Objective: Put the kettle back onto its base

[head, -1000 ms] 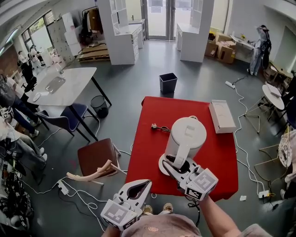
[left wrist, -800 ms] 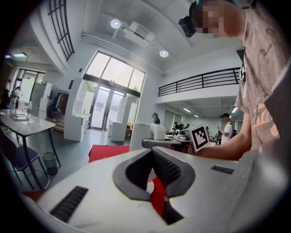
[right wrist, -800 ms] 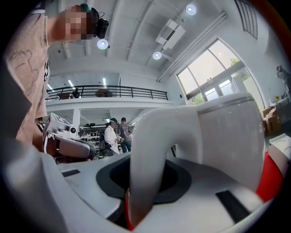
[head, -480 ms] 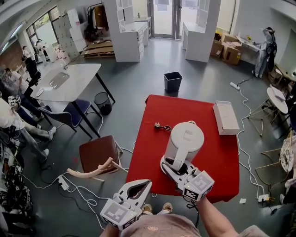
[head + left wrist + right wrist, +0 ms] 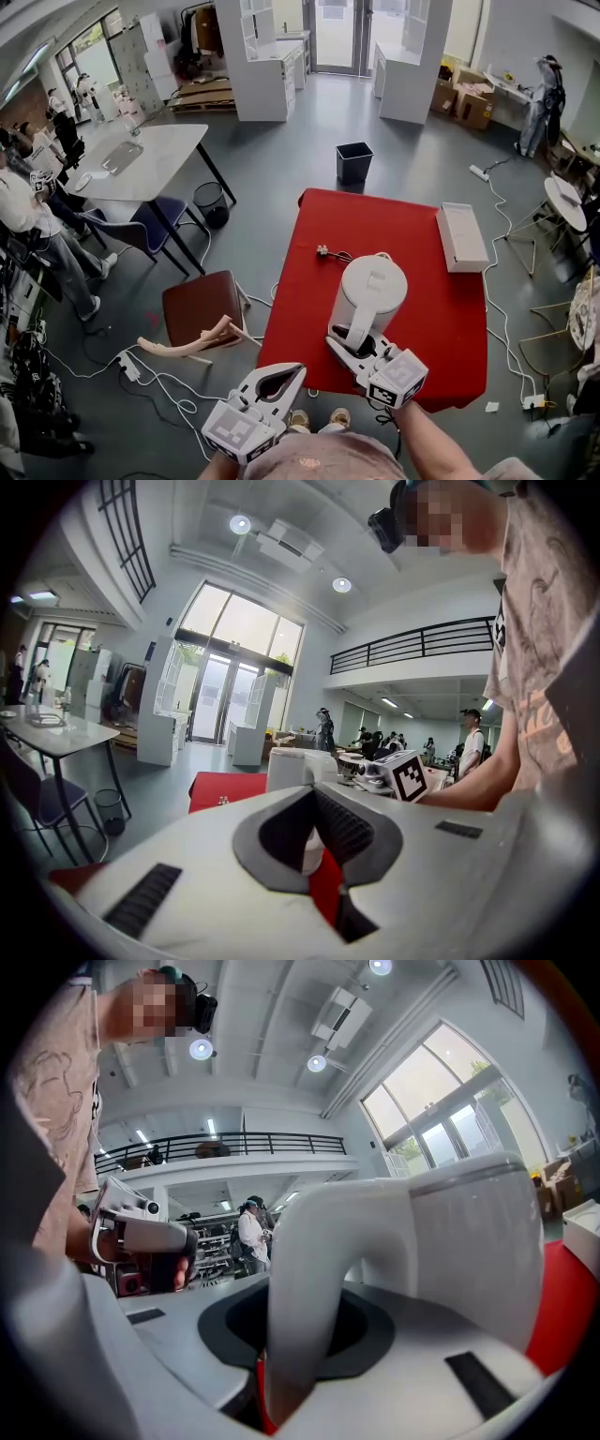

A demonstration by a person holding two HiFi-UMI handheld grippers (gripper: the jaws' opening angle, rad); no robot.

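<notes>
A square tabletop under smooth red cloth [image 5: 309, 281] stands on a glossy grey concrete floor [image 5: 272, 159] in a tall glazed hall, a flat white rectangular box [image 5: 461, 236] at its right edge. The white plastic cylindrical kettle [image 5: 373, 286] stands upright near the front edge, right of middle; whether it sits on its base cannot be told. The right gripper [image 5: 354, 345] is clenched on its curved matt handle [image 5: 309, 1288], while the left gripper [image 5: 286, 375], off the front edge, has its tips together on nothing.
</notes>
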